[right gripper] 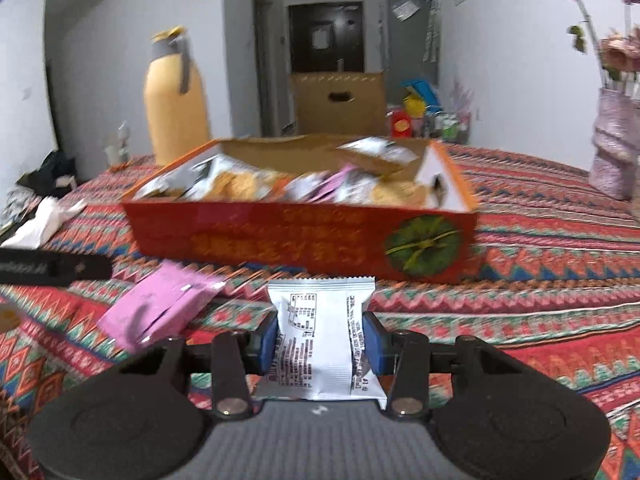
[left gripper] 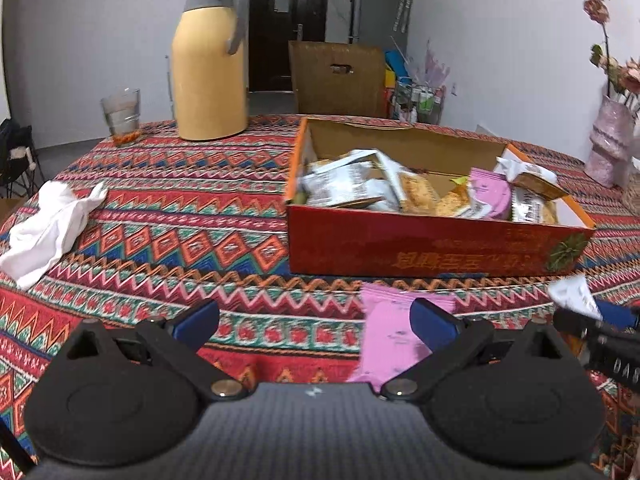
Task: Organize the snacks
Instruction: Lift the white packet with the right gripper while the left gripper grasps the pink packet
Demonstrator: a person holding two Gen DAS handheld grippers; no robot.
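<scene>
A red cardboard box (left gripper: pixel 420 240) holding several snack packets stands on the patterned tablecloth; it also shows in the right wrist view (right gripper: pixel 280 236). A pink snack packet (left gripper: pixel 384 336) lies on the cloth just in front of the box, between my left gripper's open fingers, nearer the right one. My left gripper (left gripper: pixel 316 320) is open and empty. My right gripper (right gripper: pixel 320 344) is shut on a white snack packet (right gripper: pixel 320 340), held upright just in front of the box. The pink packet (right gripper: pixel 160 308) lies to its left. The right gripper's tip and white packet (left gripper: pixel 572 296) show at the left view's right edge.
A yellow thermos (left gripper: pixel 208 68) and a glass (left gripper: pixel 122 116) stand at the table's far left. A crumpled white cloth (left gripper: pixel 48 228) lies at the left. A pink vase with flowers (left gripper: pixel 610 140) stands at the far right. A brown carton (left gripper: pixel 340 76) stands beyond the table.
</scene>
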